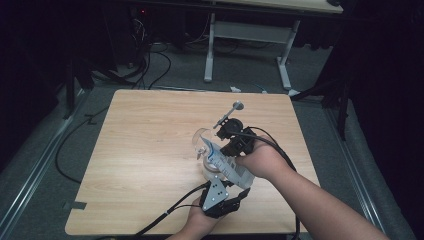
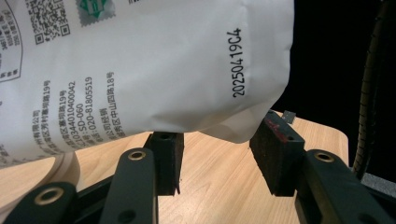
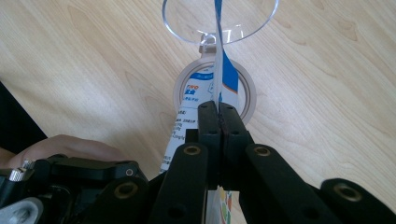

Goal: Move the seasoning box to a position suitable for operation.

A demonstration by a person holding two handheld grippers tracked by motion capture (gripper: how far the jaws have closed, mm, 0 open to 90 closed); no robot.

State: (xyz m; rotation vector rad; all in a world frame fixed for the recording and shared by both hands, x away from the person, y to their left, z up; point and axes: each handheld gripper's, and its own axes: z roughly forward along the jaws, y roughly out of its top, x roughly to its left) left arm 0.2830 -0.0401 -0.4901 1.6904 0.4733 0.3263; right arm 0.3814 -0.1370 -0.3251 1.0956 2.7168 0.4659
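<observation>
Bag (image 1: 226, 167) is held over the middle of the wooden counter (image 1: 140, 150), and one white bag with blue print is seen. Its long side runs from the near edge toward the far side, and its top end is pointed at a clear cup (image 1: 201, 140). The bag's thin top edge is pinched tight by the right hand-held gripper (image 3: 218, 108), whose jaws are clenched on it. The bag's bottom corner is hung over the left hand-held gripper (image 2: 215, 156); its jaws are spread apart and nothing is squeezed between them. One roll of tape (image 3: 247, 95) is laid flat on the counter under the bag. What is inside the cup cannot be told.
</observation>
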